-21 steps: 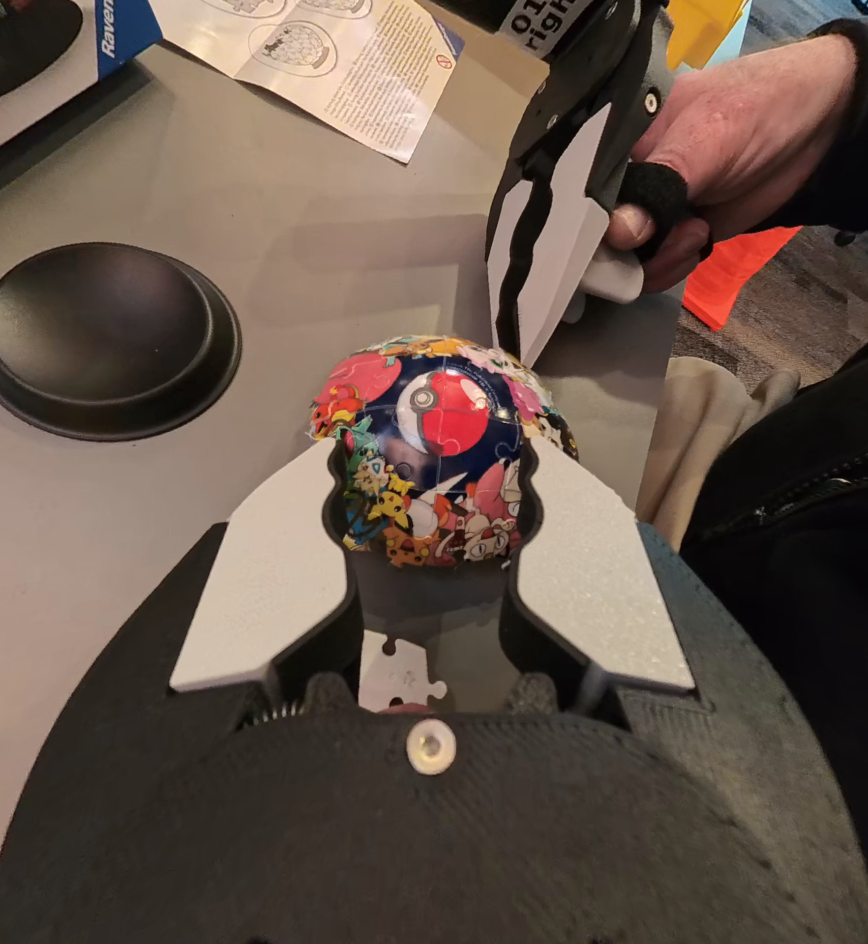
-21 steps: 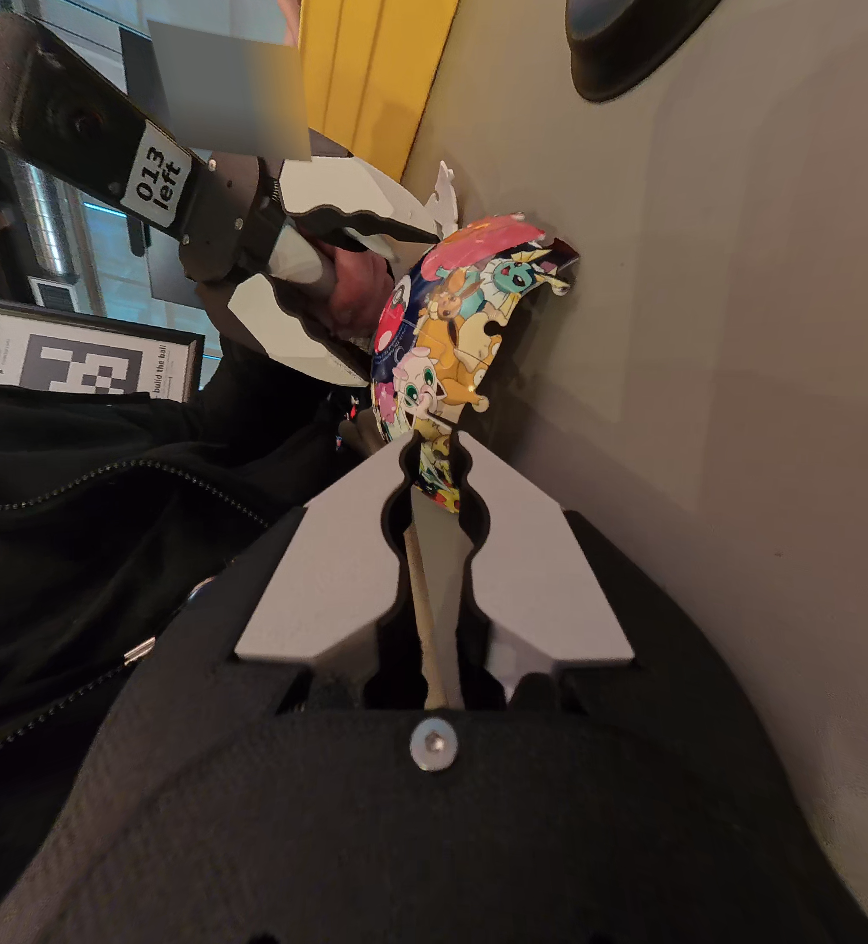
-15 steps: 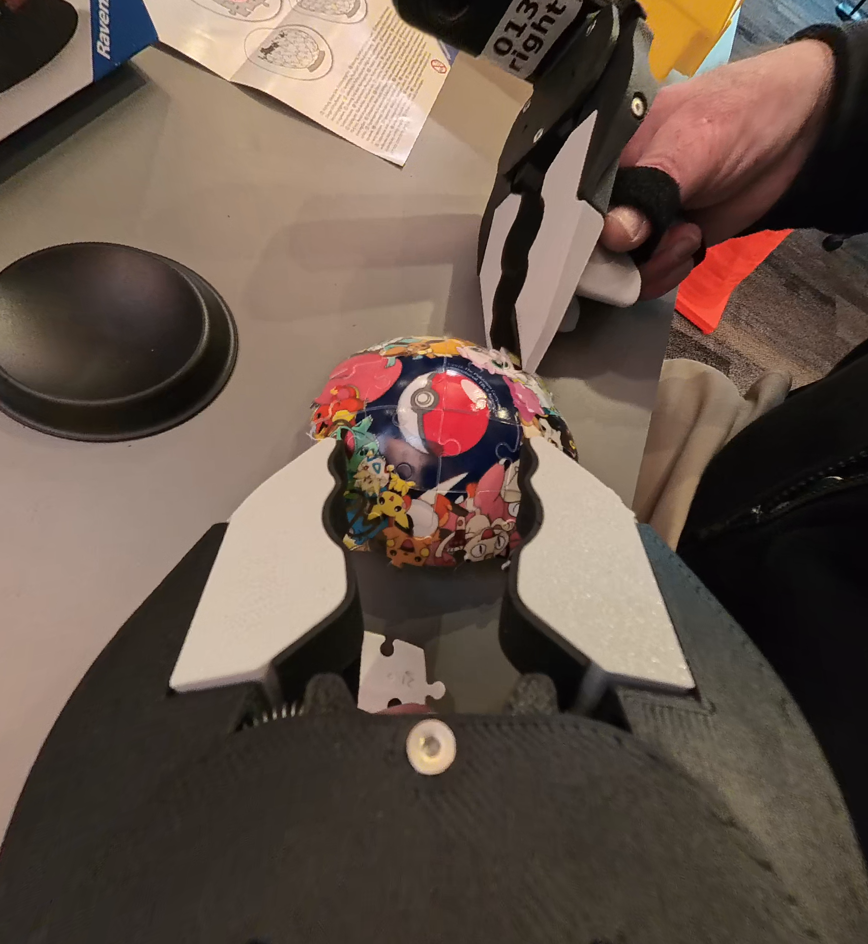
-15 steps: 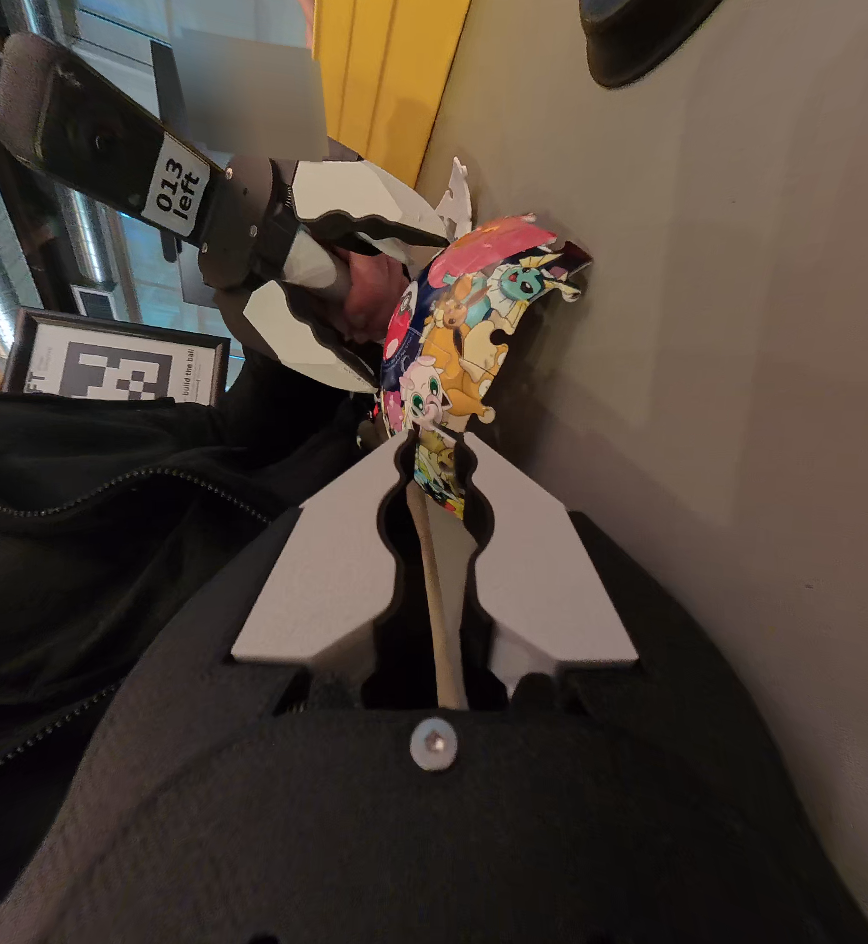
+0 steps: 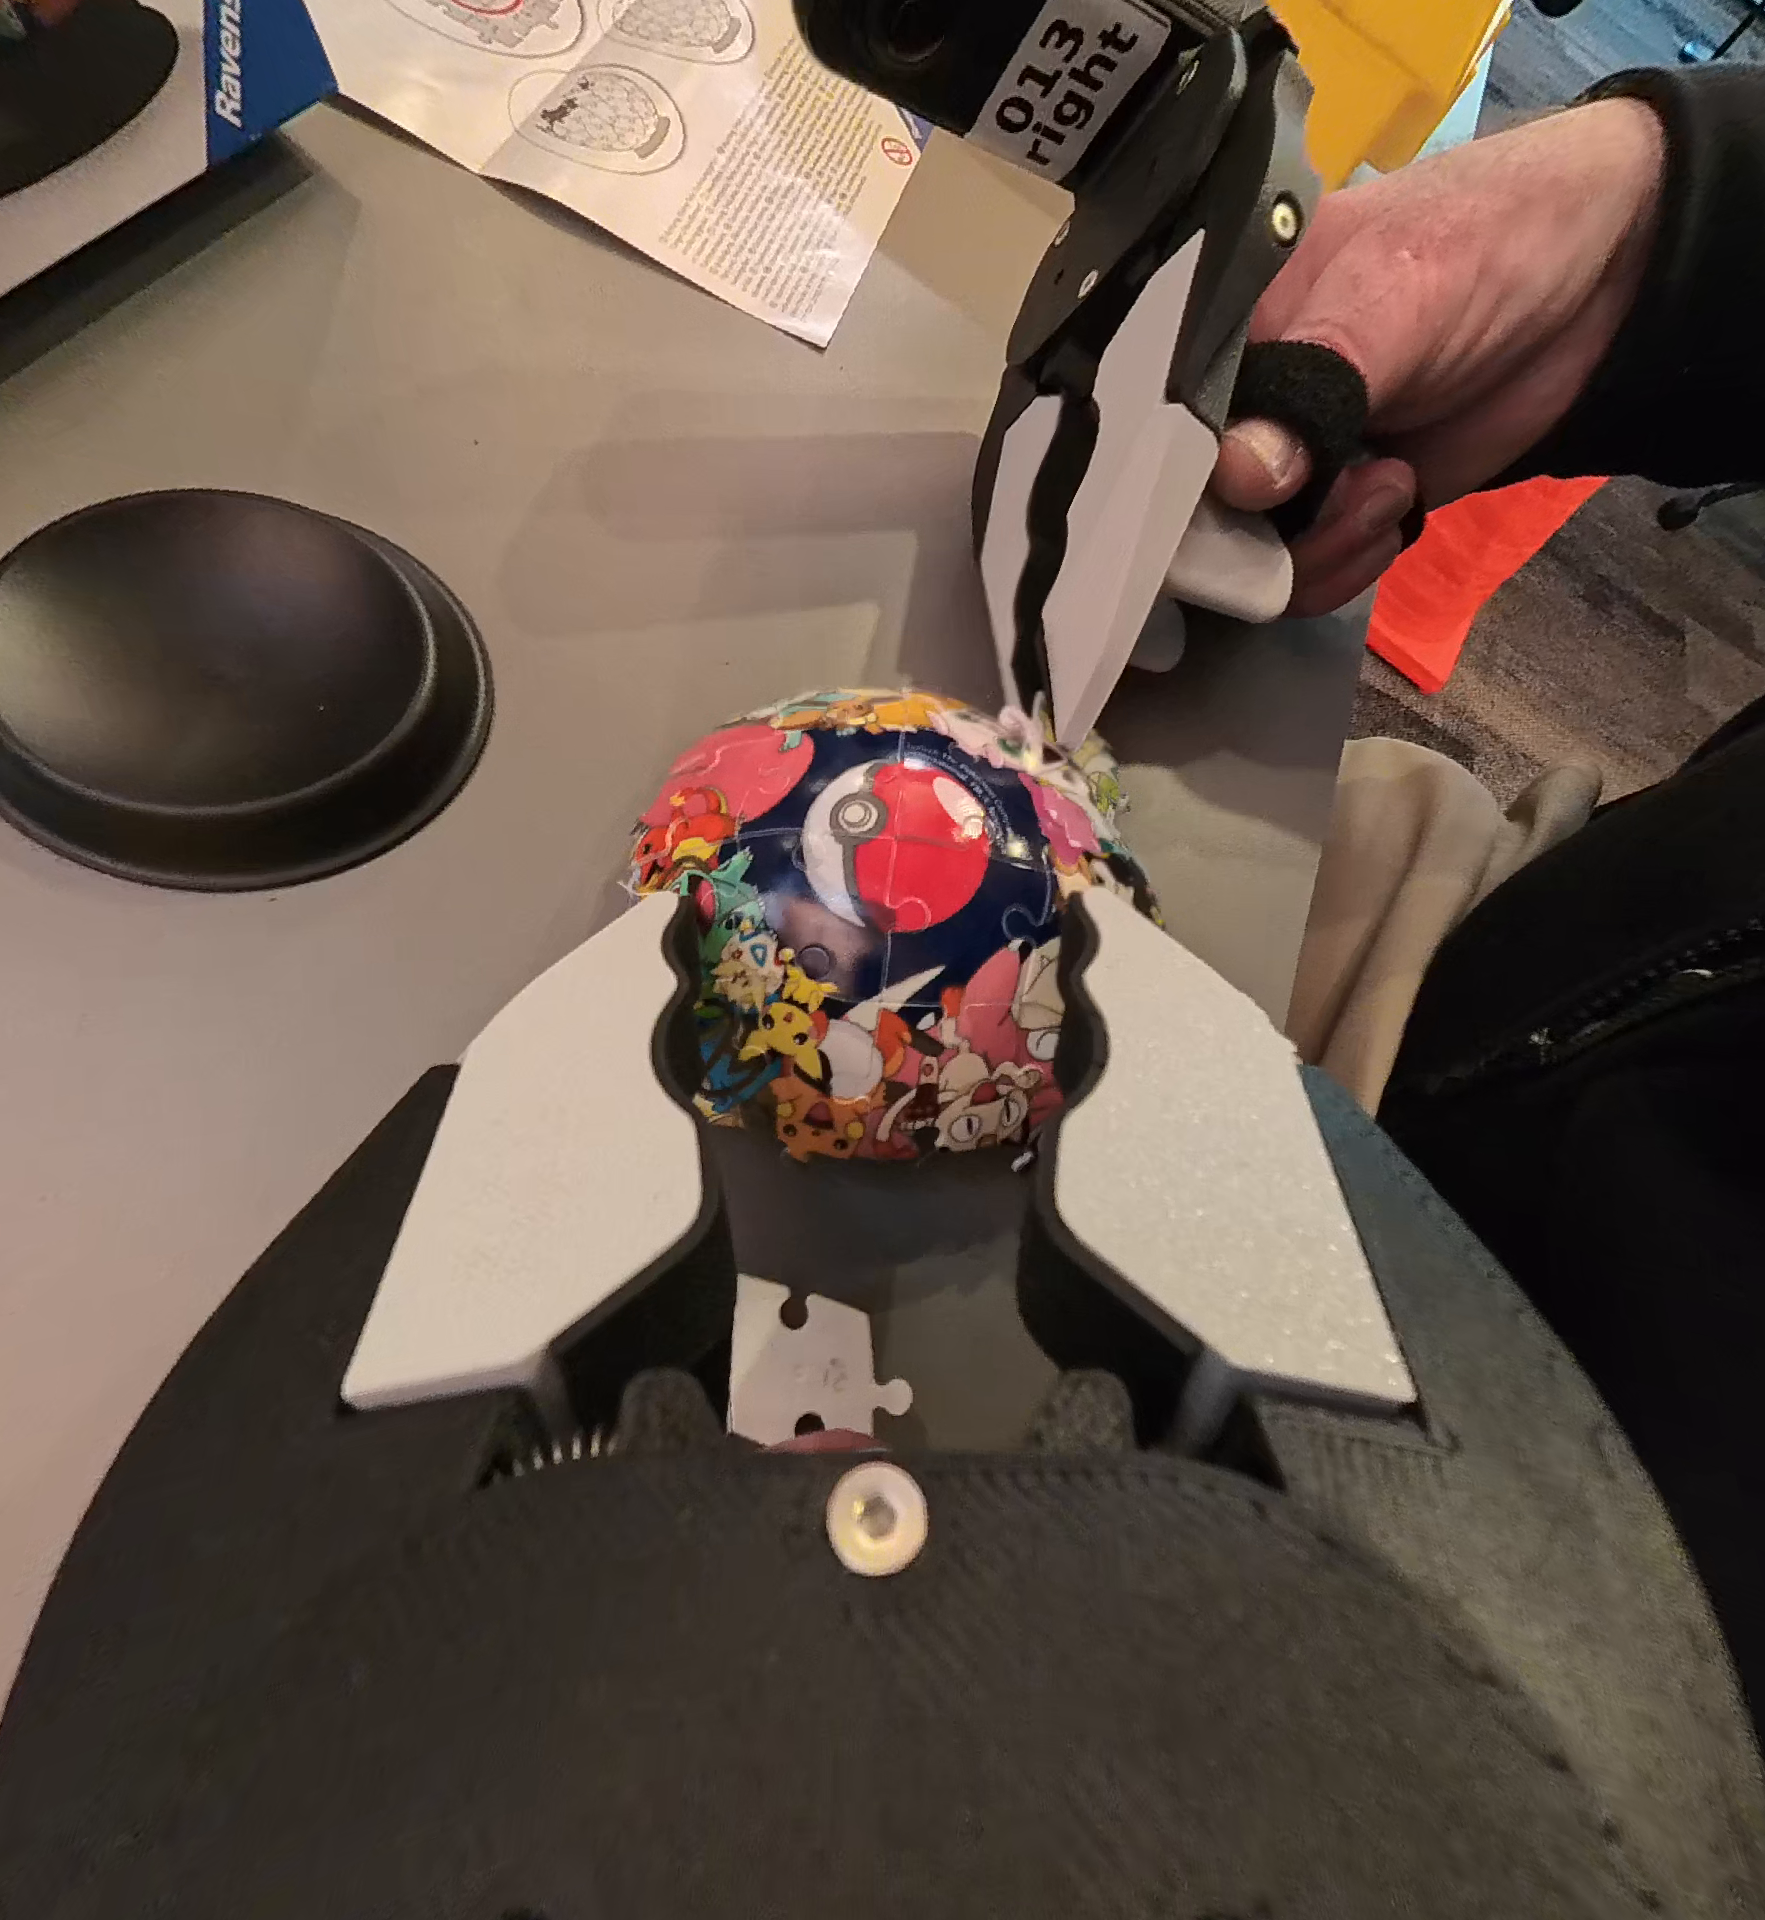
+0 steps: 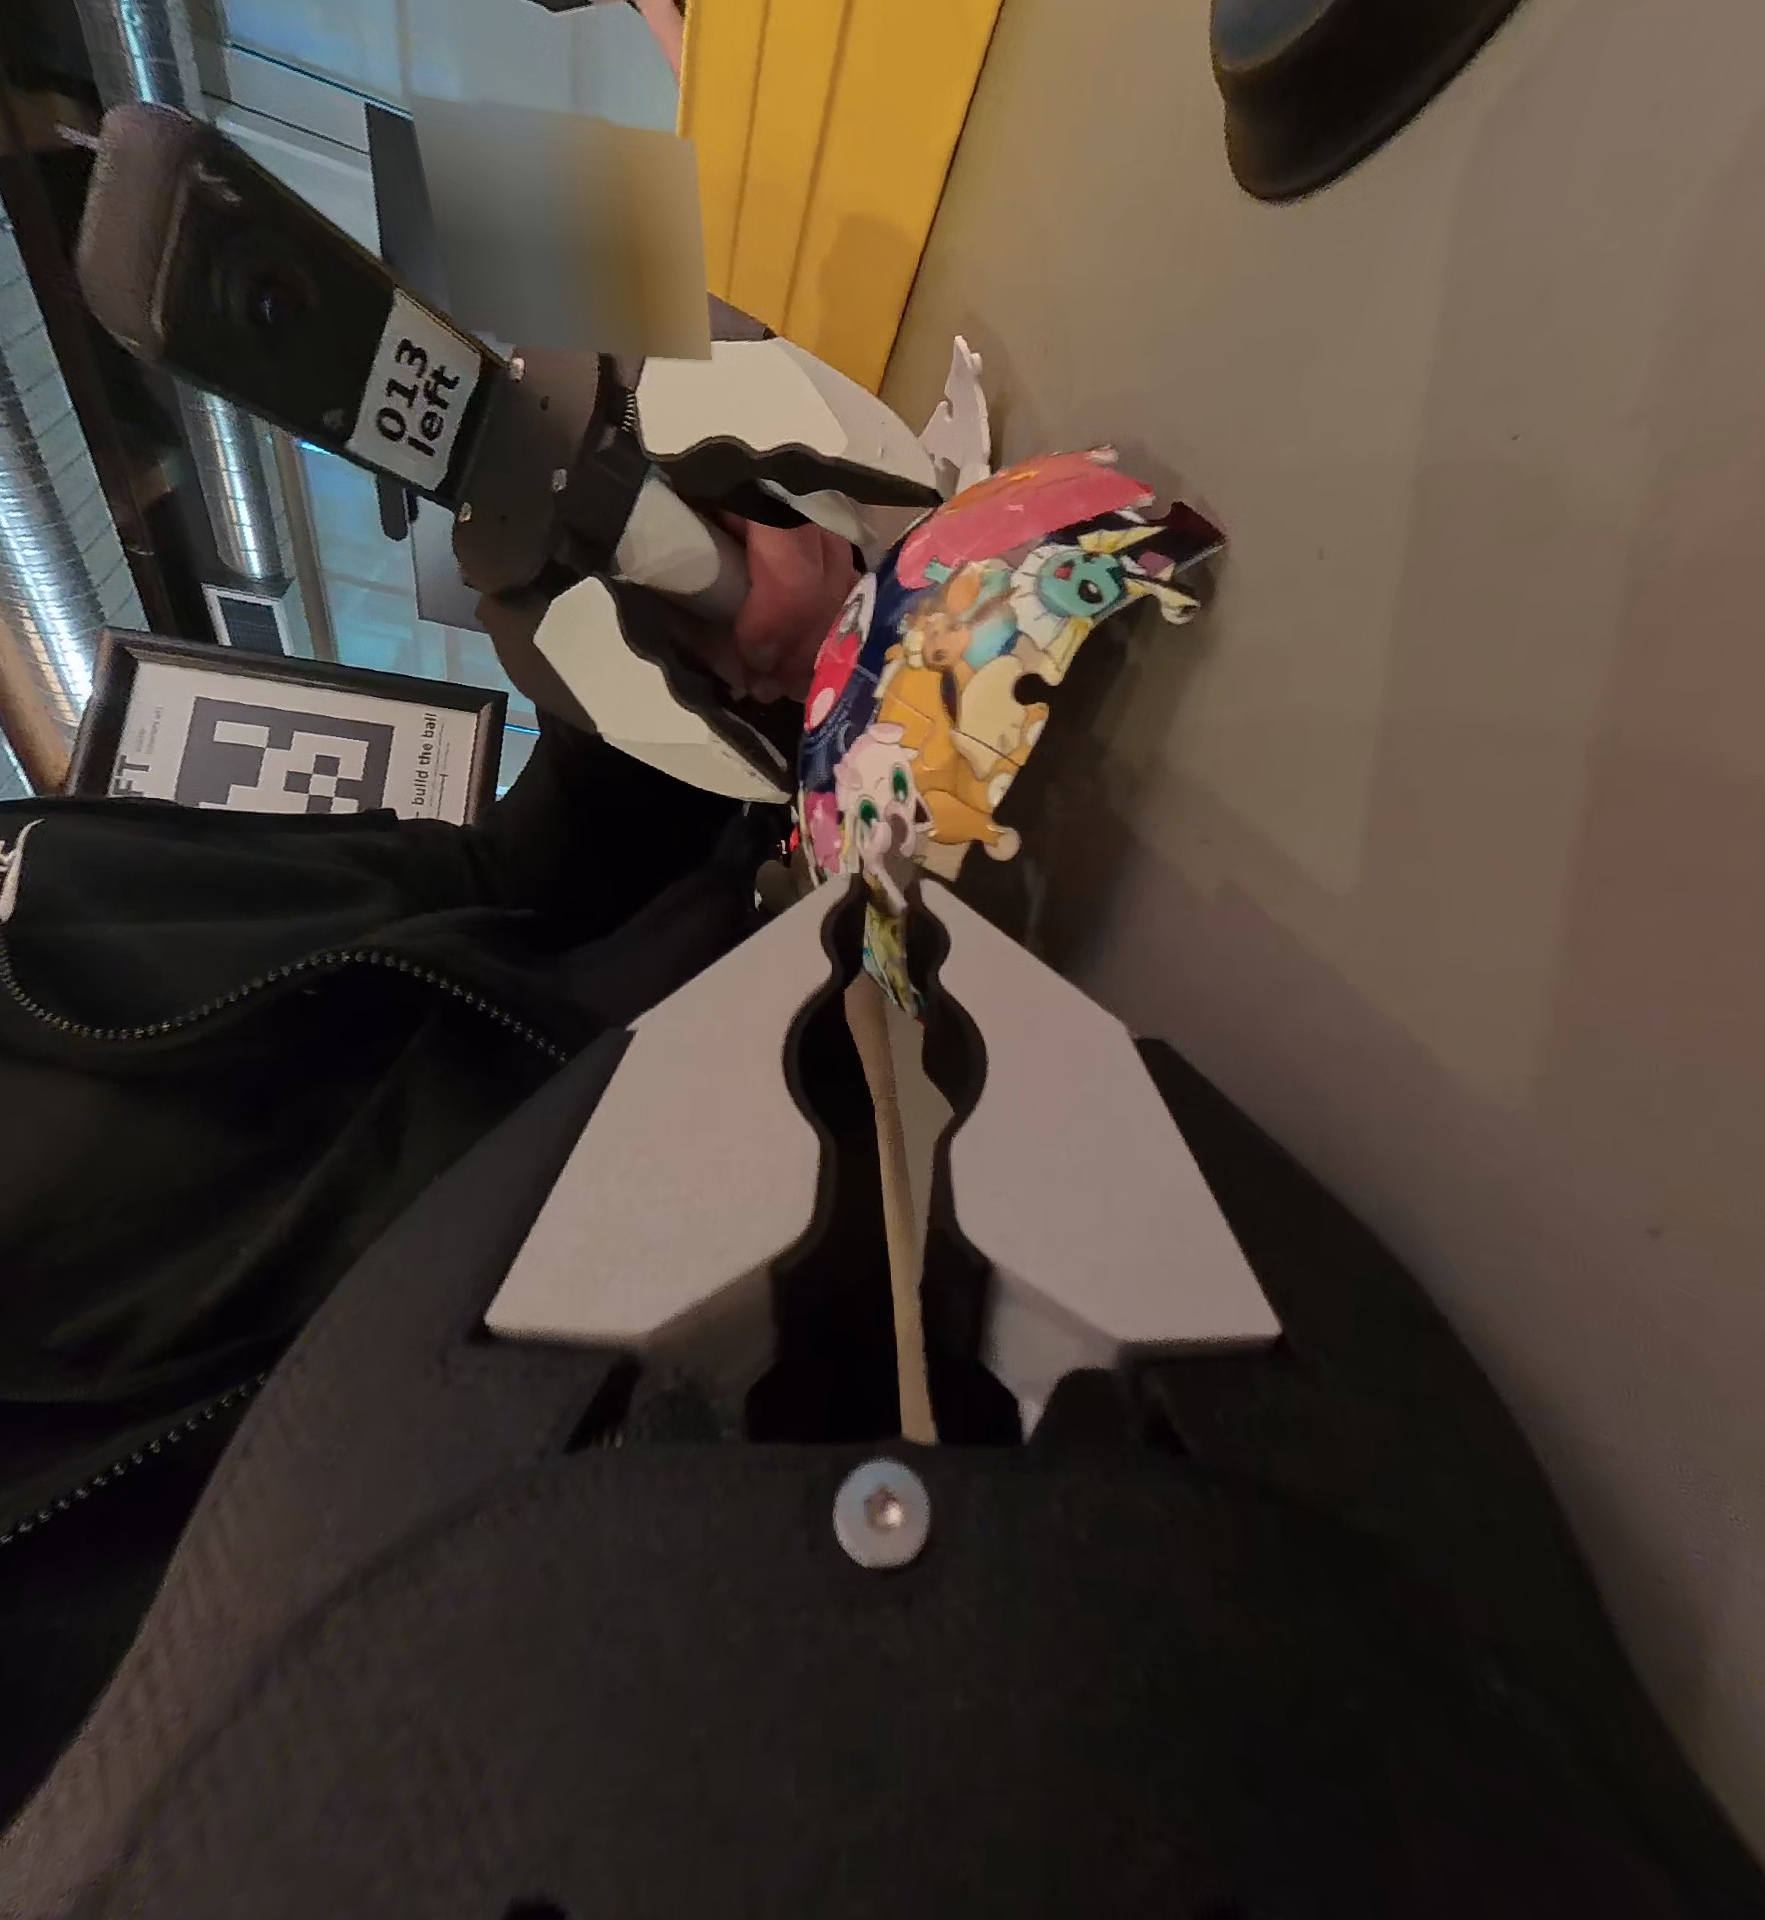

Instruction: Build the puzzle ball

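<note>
— Tongs first, left then right: what is each doing?

— Left gripper [image 5: 878, 914] has its two fingers pressed against opposite sides of the puzzle ball [image 5: 888, 883], a half-built colourful shell sitting dome-up on the grey table [image 5: 649, 468]. Right gripper [image 5: 1044, 717] points down at the shell's far right rim, its fingers pinched nearly together on a single piece [image 6: 893, 961].

— And around them, from the left?

— A black stand [image 5: 213, 686] lies well apart at the left. A box [image 5: 78, 104] and a leaflet [image 5: 670, 156] lie at the back. A loose piece [image 5: 805, 1371], white side up, lies on the table between the left gripper's fingers, near their base. A hand [image 5: 1429, 343] grips the right tool.

— Which step is this?

— It looks like fitting one piece into the open rim. Next, the tabs probably need lining up before a gentle push, with the left grip steadying the shell.

— Does one view show more?

— The left wrist view shows the dome's top, but the carried piece is barely visible. The right wrist view shows that piece edge-on, touching the jagged rim, and the left gripper [image 6: 857, 644] clamping from behind.
</note>
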Demonstrator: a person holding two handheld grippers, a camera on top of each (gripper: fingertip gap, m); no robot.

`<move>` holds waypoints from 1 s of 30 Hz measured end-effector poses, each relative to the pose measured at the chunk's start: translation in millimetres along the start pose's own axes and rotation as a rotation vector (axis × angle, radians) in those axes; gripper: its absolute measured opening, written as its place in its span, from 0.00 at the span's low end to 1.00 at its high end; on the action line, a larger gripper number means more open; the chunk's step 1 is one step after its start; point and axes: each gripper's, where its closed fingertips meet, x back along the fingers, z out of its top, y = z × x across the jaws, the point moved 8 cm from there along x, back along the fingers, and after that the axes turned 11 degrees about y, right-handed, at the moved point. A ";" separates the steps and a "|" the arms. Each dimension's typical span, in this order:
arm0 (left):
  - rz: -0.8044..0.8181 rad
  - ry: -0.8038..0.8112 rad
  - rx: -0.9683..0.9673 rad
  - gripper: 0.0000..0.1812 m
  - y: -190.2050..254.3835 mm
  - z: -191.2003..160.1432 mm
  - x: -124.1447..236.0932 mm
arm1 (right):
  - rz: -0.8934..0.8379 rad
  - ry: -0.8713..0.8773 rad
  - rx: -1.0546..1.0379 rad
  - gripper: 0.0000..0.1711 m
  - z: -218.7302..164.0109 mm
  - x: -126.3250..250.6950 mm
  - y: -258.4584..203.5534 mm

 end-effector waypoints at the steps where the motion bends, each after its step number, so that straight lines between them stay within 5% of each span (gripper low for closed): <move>1: 0.001 0.003 0.000 0.36 -0.2 0.1 0.3 | 0.012 0.007 0.005 0.01 0.5 0.2 -1.1; 20: -0.014 0.001 0.001 0.33 0.4 -0.5 -0.7 | -0.062 0.020 0.045 0.11 -1.2 8.0 -0.4; 30: -0.019 0.002 0.005 0.32 0.2 -1.0 -0.6 | -0.049 0.034 0.000 0.07 -0.3 9.5 2.7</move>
